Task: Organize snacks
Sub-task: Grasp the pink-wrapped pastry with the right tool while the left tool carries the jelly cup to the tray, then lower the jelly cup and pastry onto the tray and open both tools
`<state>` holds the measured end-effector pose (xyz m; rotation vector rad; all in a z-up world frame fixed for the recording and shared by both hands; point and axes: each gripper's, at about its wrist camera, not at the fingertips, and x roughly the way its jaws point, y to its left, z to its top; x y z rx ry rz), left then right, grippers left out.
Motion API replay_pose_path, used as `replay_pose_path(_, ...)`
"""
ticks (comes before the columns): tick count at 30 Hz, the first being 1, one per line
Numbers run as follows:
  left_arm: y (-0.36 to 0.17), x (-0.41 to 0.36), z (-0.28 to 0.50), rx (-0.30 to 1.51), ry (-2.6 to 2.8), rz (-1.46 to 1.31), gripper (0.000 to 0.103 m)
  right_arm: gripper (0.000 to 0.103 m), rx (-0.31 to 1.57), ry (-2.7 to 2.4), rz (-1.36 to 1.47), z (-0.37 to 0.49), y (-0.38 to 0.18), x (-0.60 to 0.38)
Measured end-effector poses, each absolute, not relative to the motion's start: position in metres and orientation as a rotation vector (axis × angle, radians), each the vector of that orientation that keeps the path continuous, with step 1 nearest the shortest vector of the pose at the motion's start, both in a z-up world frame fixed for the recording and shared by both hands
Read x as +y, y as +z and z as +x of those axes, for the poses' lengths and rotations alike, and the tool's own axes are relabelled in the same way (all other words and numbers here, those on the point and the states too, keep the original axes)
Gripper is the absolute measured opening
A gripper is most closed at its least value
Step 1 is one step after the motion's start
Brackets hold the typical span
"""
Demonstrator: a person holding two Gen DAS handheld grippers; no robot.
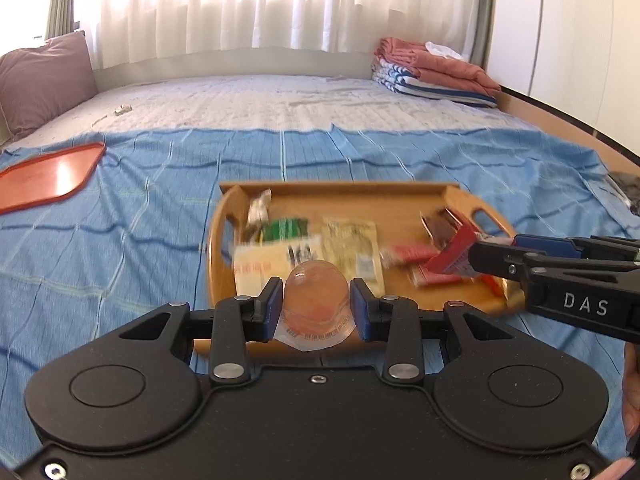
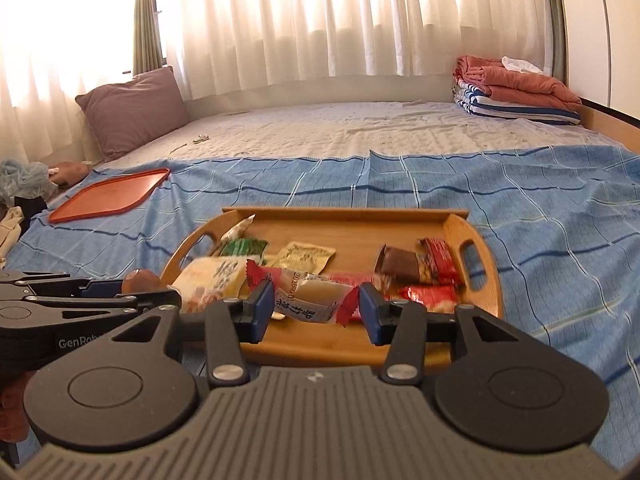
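My left gripper is shut on a clear jelly cup with pink filling, held over the near edge of a wooden tray. From the right, my right gripper reaches over the tray with a red-and-white wrapper at its tip. In the right wrist view, that gripper is shut on a white candy packet with red crimped ends, above the wooden tray. At left, the left gripper carries the jelly cup. Several snack packets lie in the tray.
The tray sits on a blue checked cloth spread over a bed. A flat red tray lies at the far left. A mauve pillow leans at the back left. Folded blankets are stacked at the back right.
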<state>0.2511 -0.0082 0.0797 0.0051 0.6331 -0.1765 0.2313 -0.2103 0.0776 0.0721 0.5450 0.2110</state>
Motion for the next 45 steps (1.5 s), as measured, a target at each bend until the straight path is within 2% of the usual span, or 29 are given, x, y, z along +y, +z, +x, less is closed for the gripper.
replay_pose_path(8,0.077,-0.010,0.322,0.655,-0.134,-0.018,0.035,0.050,0.563,0.187,0.039,0.291,0.081,-0.205)
replay_pose_path(23,0.045,-0.015,0.426,0.694,-0.057,-0.018,0.035,0.050,0.617,0.135,0.018,0.376,0.051,-0.211)
replay_pose_path(45,0.008,-0.026,0.449,0.714,-0.059,0.000,0.035,0.051,0.631,0.132,-0.028,0.400,0.024,-0.201)
